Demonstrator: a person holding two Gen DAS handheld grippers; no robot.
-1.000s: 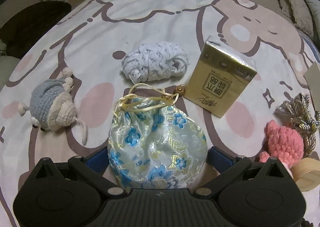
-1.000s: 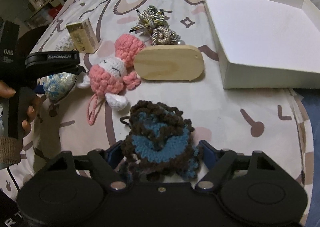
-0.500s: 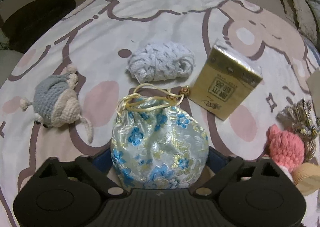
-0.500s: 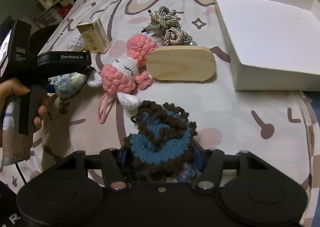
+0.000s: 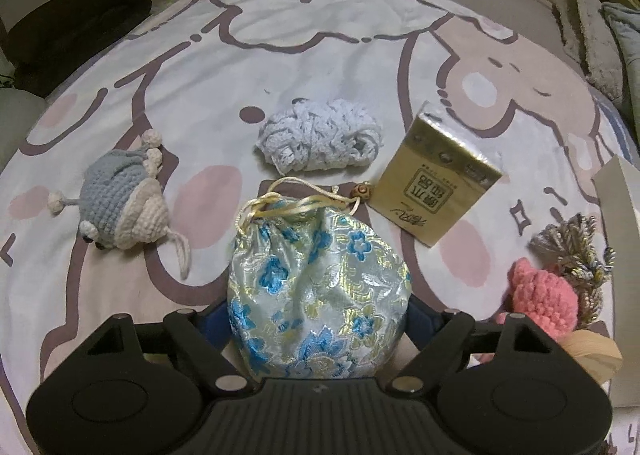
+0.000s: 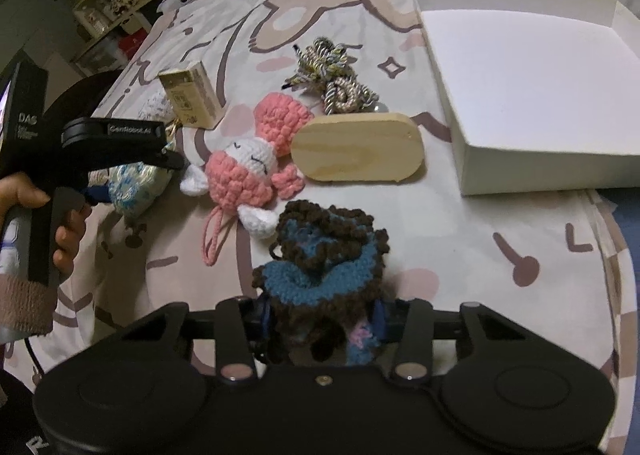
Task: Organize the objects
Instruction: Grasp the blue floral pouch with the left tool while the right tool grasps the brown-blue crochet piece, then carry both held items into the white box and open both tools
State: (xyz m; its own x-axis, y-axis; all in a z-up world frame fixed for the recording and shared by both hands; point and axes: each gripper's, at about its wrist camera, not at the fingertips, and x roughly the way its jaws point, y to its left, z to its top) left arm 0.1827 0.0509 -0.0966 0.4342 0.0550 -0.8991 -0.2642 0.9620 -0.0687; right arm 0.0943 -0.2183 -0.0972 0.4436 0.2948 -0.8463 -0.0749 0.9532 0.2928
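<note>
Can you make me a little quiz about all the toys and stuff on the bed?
1. True or false: the white box already has toys inside.
2. What sits between the fingers of the left gripper? A) the gold box B) the flowery blue pouch C) the grey-blue crochet mouse
3. Fill in: the right gripper squeezes a brown and ____ crochet piece.

Key
1. False, it looks empty.
2. B. The jaws have just been closing on the pouch.
3. Blue. Its jaws have just been closing too, with the piece between them.
</note>
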